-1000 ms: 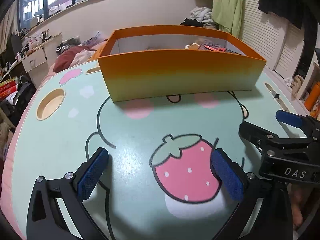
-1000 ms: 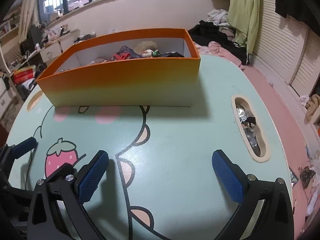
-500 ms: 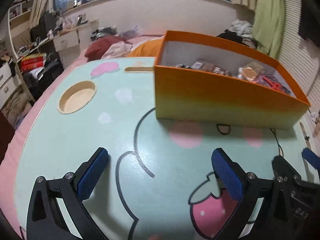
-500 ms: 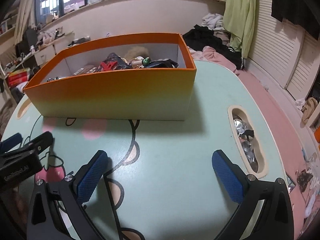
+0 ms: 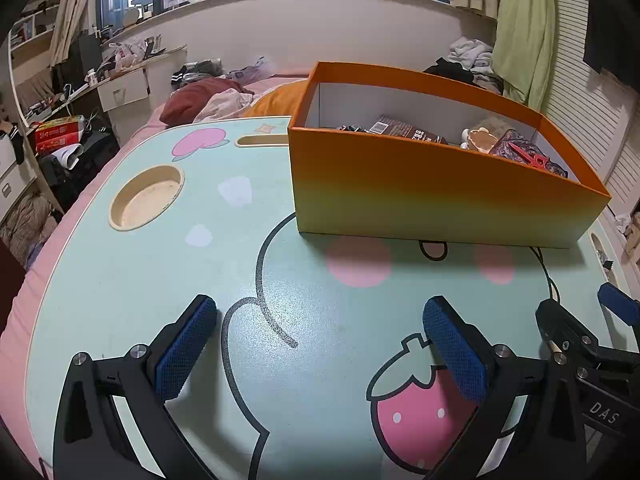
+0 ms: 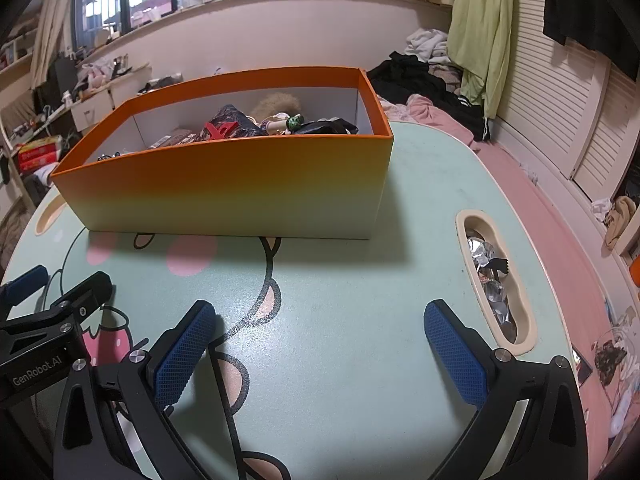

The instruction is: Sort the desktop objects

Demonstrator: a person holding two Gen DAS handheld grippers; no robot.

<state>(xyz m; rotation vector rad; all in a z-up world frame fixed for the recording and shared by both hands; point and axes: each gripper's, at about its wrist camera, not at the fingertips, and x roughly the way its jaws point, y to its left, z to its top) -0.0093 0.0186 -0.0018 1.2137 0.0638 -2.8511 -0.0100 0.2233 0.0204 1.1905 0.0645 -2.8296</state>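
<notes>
An orange cardboard box [image 5: 420, 196] stands on the mint cartoon-print table [image 5: 140, 280]; it also shows in the right wrist view [image 6: 240, 188]. Inside lie several small objects: a dark packet [image 5: 404, 130], a red clip [image 6: 218, 130], a fluffy beige toy [image 6: 276, 104]. My left gripper [image 5: 320, 352] is open and empty, low over the table in front of the box. My right gripper [image 6: 324, 348] is open and empty, beside it on the right; it shows at the right edge of the left wrist view [image 5: 580, 336].
A round cup recess [image 5: 146, 196] is at the table's left. A long slot [image 6: 494, 276] at the right holds foil wrappers. A narrow slot [image 5: 262, 141] lies behind the box's left corner. Bedding and clothes surround the table.
The left gripper has swung left and drawn back, so the box now sits to its right. The right gripper has shifted slightly and sees the box nearer. Both stayed open.
</notes>
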